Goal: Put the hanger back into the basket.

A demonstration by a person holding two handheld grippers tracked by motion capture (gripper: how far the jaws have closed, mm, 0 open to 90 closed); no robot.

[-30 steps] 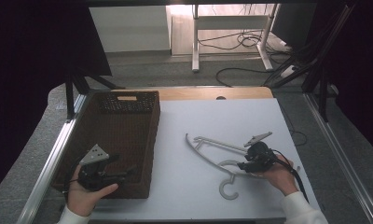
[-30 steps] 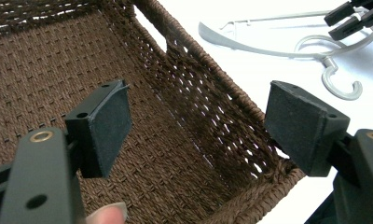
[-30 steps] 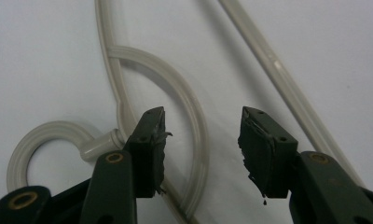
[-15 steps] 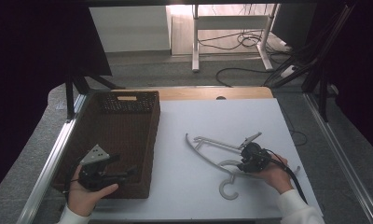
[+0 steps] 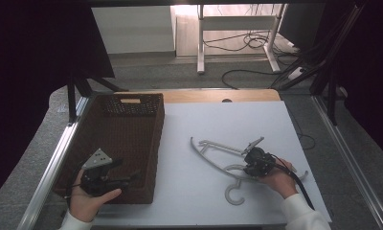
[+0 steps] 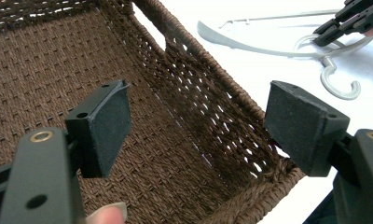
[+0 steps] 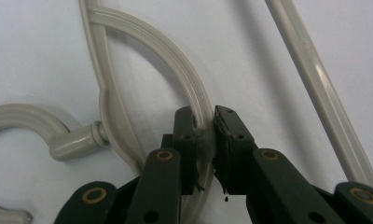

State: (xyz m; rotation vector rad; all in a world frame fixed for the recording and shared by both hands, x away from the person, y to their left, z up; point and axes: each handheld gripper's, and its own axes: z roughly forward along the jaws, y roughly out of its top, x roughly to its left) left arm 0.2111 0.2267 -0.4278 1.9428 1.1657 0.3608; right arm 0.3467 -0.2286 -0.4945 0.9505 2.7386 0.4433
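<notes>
A pale grey plastic hanger (image 5: 213,146) lies flat on the white table, hook toward the person. My right gripper (image 5: 249,165) is at its neck. In the right gripper view its jaws have just been closing, and the right gripper (image 7: 205,126) is now shut on one curved bar of the hanger (image 7: 142,42) beside the hook's stem. My left gripper (image 5: 132,177) is held over the near end of a brown woven basket (image 5: 158,139). In the left gripper view the left gripper (image 6: 198,121) is open, with only the basket (image 6: 49,60) behind it.
The basket takes up the table's left side; its right wall stands between my two grippers. The white table (image 5: 237,120) lies open behind the hanger. A metal rail (image 5: 50,167) runs along the left edge. Cables and a desk frame are on the floor beyond.
My right gripper has shifted slightly left along the hanger to its neck. The left gripper has stayed over the basket.
</notes>
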